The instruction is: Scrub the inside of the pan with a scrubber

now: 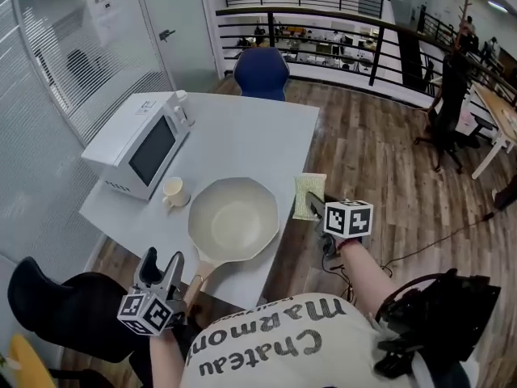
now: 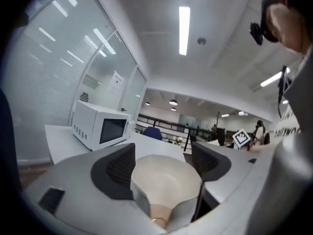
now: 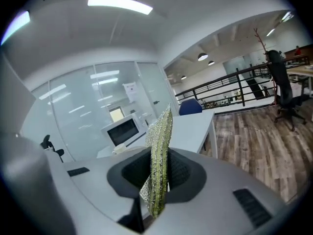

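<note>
A cream pan (image 1: 233, 219) lies on the white table (image 1: 258, 132), its wooden handle (image 1: 196, 283) pointing toward me at the near edge. My left gripper (image 1: 163, 263) stands open around that handle; in the left gripper view the handle (image 2: 159, 213) lies low between the wide-apart pads (image 2: 120, 168), which do not press on it, and the pan bowl (image 2: 166, 180) fills the gap ahead of the left gripper (image 2: 161, 155). To the right of the pan, my right gripper (image 1: 317, 206) is shut on a yellow-green scrubber (image 1: 308, 195). Its pads clamp the scrubber (image 3: 159, 160) edge-on in the right gripper (image 3: 159, 175).
A white microwave (image 1: 137, 144) stands at the table's left with a small bottle (image 1: 179, 107) on top. A cream cup (image 1: 174, 191) sits between microwave and pan. A blue chair (image 1: 261, 73) is at the far end, a black chair (image 1: 65, 314) at my left.
</note>
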The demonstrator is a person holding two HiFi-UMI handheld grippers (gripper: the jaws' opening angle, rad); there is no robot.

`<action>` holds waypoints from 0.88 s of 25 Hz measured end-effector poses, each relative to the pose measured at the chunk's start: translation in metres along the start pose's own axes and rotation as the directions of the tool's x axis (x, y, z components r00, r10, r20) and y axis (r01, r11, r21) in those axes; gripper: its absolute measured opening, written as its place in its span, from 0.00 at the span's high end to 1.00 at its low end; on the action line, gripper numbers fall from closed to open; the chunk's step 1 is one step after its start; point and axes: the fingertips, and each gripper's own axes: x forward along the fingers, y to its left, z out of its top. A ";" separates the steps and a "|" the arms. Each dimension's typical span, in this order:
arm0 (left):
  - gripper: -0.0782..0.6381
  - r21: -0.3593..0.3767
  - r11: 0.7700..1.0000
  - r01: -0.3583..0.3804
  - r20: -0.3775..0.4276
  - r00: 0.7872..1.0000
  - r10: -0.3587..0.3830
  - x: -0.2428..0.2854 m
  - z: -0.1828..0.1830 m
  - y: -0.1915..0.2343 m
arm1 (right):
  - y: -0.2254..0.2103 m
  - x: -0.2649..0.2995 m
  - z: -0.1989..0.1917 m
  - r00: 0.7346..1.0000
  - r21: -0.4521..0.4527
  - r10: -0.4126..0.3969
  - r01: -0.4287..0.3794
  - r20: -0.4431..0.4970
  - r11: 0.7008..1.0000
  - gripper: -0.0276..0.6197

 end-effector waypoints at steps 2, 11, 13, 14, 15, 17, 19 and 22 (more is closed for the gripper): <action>0.46 -0.092 0.995 0.046 0.085 0.996 -0.038 -0.010 0.016 -0.036 | -0.003 -0.024 0.013 0.998 -0.017 0.046 -0.045 0.045 0.999 0.86; 0.90 -0.245 0.968 0.059 -0.005 0.998 -0.062 0.002 -0.045 -0.198 | -0.056 -0.156 0.018 0.988 -0.117 0.118 -0.106 0.099 0.987 0.86; 0.90 -0.232 0.971 0.061 -0.042 0.996 -0.073 0.000 -0.063 -0.224 | -0.073 -0.173 0.006 0.987 -0.095 0.121 -0.112 0.103 0.989 0.87; 0.90 -0.250 0.966 0.065 -0.048 0.996 -0.079 -0.004 -0.072 -0.234 | -0.080 -0.180 -0.001 0.987 -0.074 0.126 -0.119 0.100 0.990 0.87; 0.90 -0.277 0.959 0.062 -0.053 0.995 -0.079 -0.009 -0.082 -0.242 | -0.087 -0.186 -0.009 0.987 -0.051 0.131 -0.127 0.094 0.991 0.87; 0.90 -0.330 0.943 0.041 -0.072 0.995 -0.068 -0.020 -0.102 -0.252 | -0.100 -0.198 -0.023 0.988 -0.012 0.136 -0.136 0.075 0.991 0.87; 0.90 -0.367 0.930 0.026 -0.087 0.994 -0.062 -0.027 -0.119 -0.261 | -0.111 -0.209 -0.035 0.989 -0.004 0.137 -0.137 0.054 0.991 0.87; 0.90 -0.397 0.917 0.037 -0.069 0.995 -0.070 -0.028 -0.128 -0.279 | -0.121 -0.220 -0.046 0.991 -0.020 0.133 -0.132 0.023 0.991 0.87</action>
